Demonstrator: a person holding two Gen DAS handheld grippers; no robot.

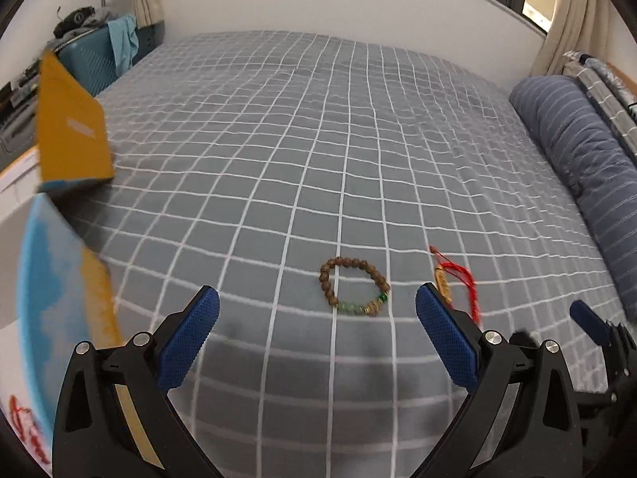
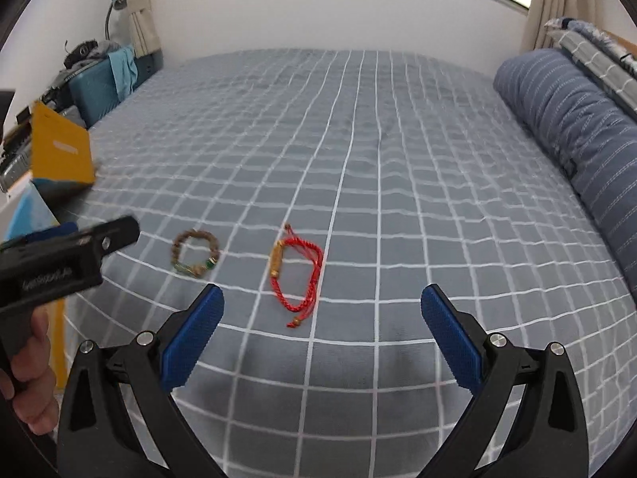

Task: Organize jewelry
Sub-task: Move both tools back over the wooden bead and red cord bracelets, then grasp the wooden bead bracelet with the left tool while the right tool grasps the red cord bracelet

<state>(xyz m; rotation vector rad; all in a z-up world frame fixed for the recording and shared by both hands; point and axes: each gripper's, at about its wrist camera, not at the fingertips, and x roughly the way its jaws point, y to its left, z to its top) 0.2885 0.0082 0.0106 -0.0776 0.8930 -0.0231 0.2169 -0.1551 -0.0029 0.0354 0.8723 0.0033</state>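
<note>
Two bracelets lie flat on the bed, on its grey checked cover, near the front edge. The bead bracelet is a ring of brown beads with a few green ones on one side. The red cord bracelet lies just to its right, apart from it, with a golden tube charm along its left side; in the left wrist view the left gripper's right finger hides part of it.

The left gripper hovers above the front edge with its jaws spread wide and empty, the bead bracelet just ahead between the blue pads. The right gripper also has its jaws released and holds nothing; the red cord bracelet lies ahead, between its fingers and nearer the left one.

At the bed's left edge stands an open yellow box with a blue lining. A rolled striped blanket lies along the right edge.
</note>
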